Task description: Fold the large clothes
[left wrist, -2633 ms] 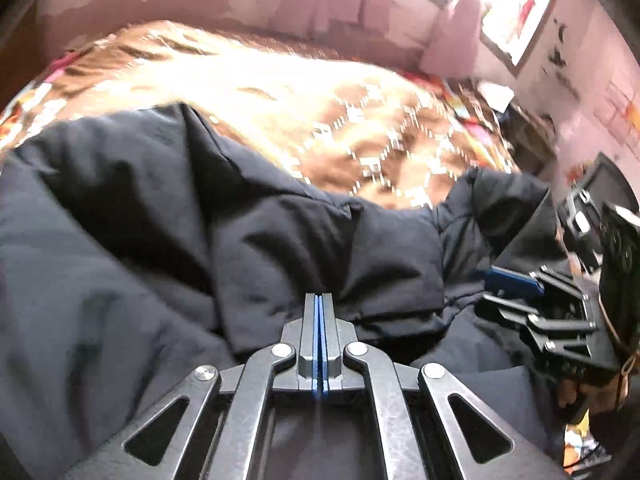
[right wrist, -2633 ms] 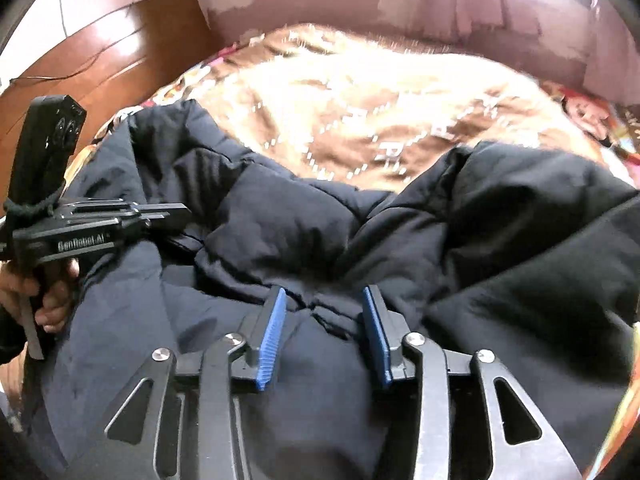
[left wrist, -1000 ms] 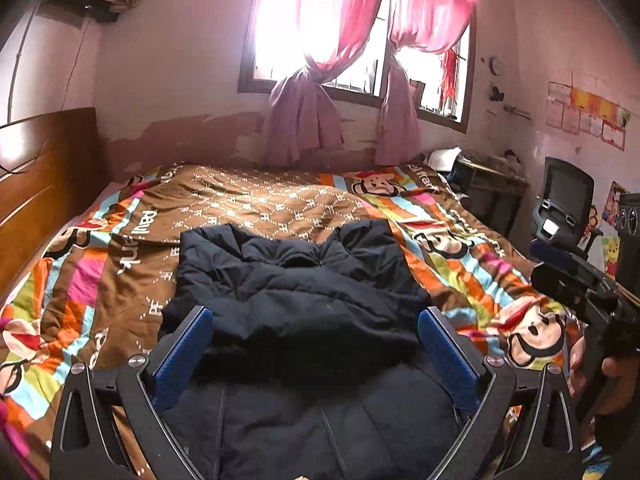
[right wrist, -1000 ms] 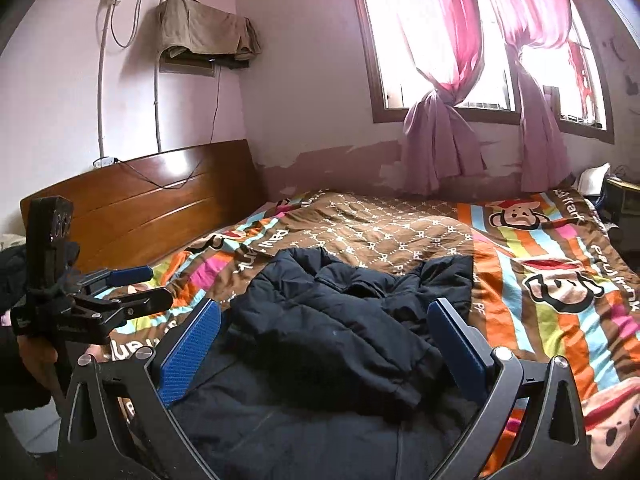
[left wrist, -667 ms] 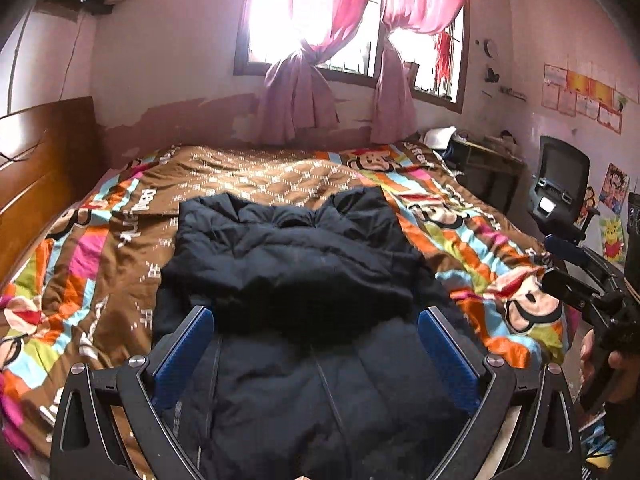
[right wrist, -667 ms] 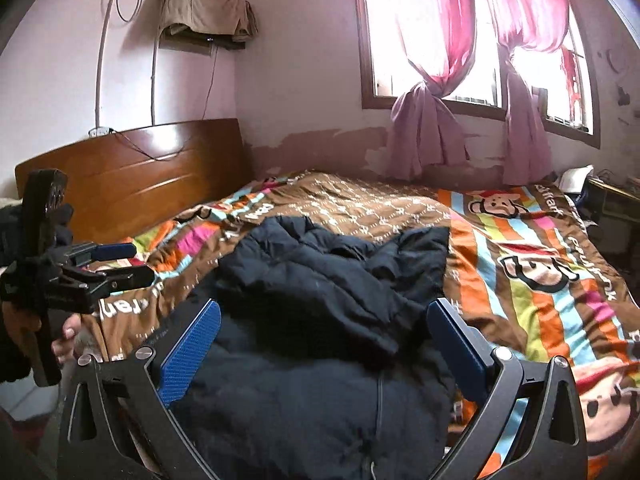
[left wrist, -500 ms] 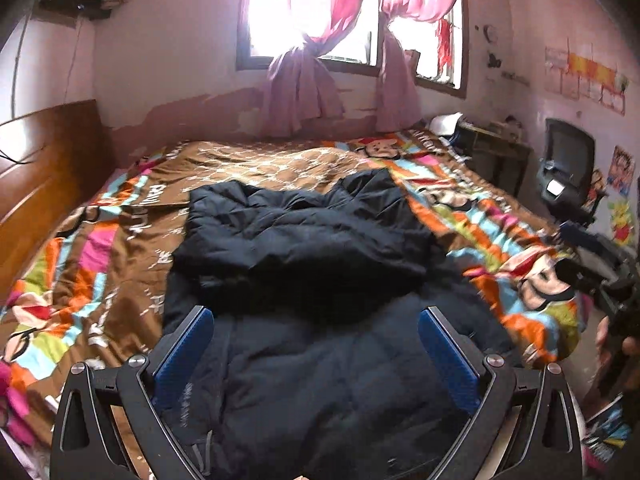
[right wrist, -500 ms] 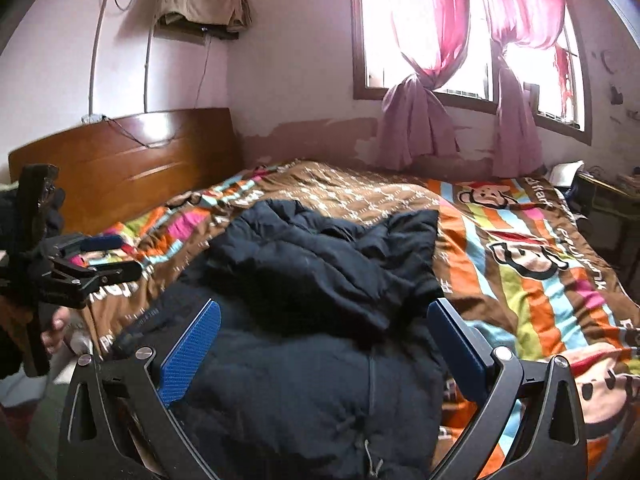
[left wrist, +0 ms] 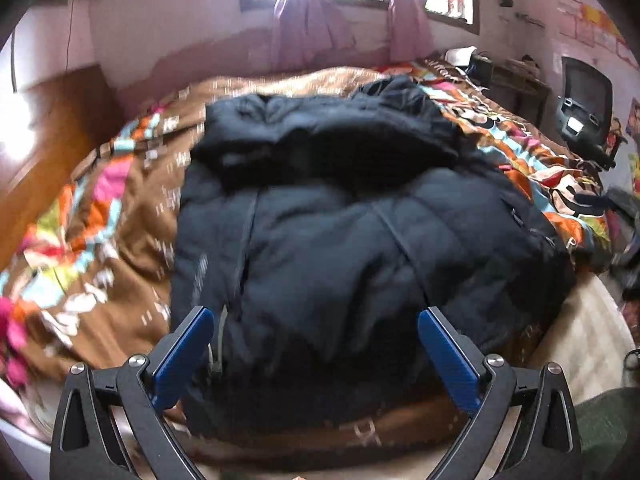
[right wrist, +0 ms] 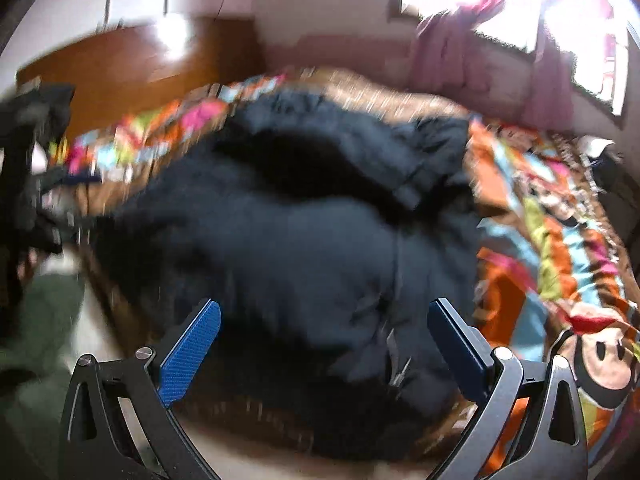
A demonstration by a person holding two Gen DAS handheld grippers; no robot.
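A large dark navy puffer jacket (left wrist: 340,240) lies on the bed, its upper part folded down over the body; it also shows, blurred, in the right wrist view (right wrist: 300,248). My left gripper (left wrist: 316,354) is open and empty, above the jacket's near hem. My right gripper (right wrist: 324,350) is open and empty, above the near hem on the jacket's right side. The left gripper's body shows blurred at the left edge of the right wrist view (right wrist: 24,168).
The jacket rests on a colourful patterned quilt (left wrist: 100,208) over the bed. A wooden headboard (right wrist: 132,68) stands at the left. A window with pink curtains (left wrist: 320,20) is behind. A black chair (left wrist: 584,96) and a cluttered desk stand at the right.
Both grippers let go of the jacket, opened wide and pulled back. Since then both have dropped and moved in toward the jacket's near hem; the views are motion-blurred now.
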